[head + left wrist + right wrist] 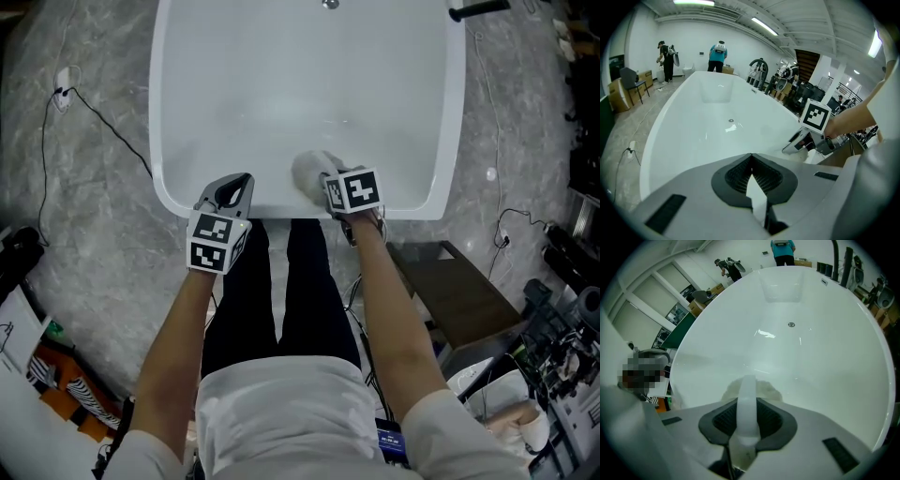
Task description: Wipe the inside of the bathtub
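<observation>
The white bathtub [164, 141] fills the top of the head view, its drain [330, 4] at the far end. My right gripper [330, 180] reaches over the near rim and is shut on the white handle [747, 399] of a fluffy white wiping pad [309, 169], which rests against the tub's inner near wall. In the right gripper view the pad [766, 389] shows just past the jaws. Left of it, my left gripper [239, 184] hovers over the near rim, shut with nothing held. In the left gripper view, the right gripper [790, 146] shows at the right.
Grey marble floor surrounds the tub, with a black cable [103, 122] on its left. A dark box [459, 291] and equipment clutter [553, 347] sit at the right. A black faucet [478, 9] stands at the far right corner. People [718, 56] stand beyond the tub's far end.
</observation>
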`<act>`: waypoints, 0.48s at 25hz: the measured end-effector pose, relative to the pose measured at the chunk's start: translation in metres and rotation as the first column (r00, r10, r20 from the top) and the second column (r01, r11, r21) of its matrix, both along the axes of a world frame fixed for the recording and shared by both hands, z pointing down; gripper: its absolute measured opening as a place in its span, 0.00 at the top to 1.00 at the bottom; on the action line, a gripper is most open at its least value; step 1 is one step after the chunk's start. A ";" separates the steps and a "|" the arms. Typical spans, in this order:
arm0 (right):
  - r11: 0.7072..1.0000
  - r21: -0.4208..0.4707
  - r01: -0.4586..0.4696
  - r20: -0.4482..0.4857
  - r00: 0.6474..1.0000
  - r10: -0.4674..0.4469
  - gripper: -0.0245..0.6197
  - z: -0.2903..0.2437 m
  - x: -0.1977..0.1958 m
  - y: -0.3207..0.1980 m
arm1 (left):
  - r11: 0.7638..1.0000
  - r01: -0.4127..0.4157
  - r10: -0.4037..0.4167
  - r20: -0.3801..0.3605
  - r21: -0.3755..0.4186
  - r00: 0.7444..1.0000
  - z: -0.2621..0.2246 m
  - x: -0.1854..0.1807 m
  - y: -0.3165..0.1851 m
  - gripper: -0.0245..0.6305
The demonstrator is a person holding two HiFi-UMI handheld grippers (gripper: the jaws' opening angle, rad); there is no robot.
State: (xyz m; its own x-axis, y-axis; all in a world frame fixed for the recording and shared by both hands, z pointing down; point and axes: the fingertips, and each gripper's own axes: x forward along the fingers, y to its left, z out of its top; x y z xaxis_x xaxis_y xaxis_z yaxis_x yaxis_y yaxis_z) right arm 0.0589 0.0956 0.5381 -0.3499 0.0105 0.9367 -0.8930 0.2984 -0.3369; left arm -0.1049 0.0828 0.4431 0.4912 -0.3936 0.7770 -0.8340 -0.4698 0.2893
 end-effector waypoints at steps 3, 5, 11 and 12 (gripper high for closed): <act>1.000 0.002 0.012 0.019 1.000 -0.012 0.81 -0.001 -0.024 0.000 | 1.000 0.023 -0.023 0.011 -0.001 1.000 0.001 -0.019 0.002 0.94; 1.000 0.010 0.024 0.030 0.999 -0.025 0.81 -0.002 -0.041 -0.001 | 0.999 0.039 -0.039 0.017 0.000 0.999 0.001 -0.031 0.002 0.94; 0.998 0.023 0.056 0.079 0.995 -0.058 0.81 -0.007 -0.096 0.000 | 0.997 0.082 -0.082 0.037 0.003 0.996 0.000 -0.066 0.007 0.94; 0.998 0.024 0.060 0.090 0.994 -0.062 0.81 -0.008 -0.105 -0.001 | 0.996 0.090 -0.090 0.039 0.005 0.995 -0.001 -0.072 0.007 0.94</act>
State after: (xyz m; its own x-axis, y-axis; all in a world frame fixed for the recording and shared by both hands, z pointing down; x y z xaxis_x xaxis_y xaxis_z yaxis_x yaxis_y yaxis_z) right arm -0.0464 0.0951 0.5300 -0.4326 0.0146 0.9015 -0.8389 0.3598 -0.4084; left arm -0.1767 0.0903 0.4422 0.4232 -0.4373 0.7935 -0.8836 -0.3931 0.2545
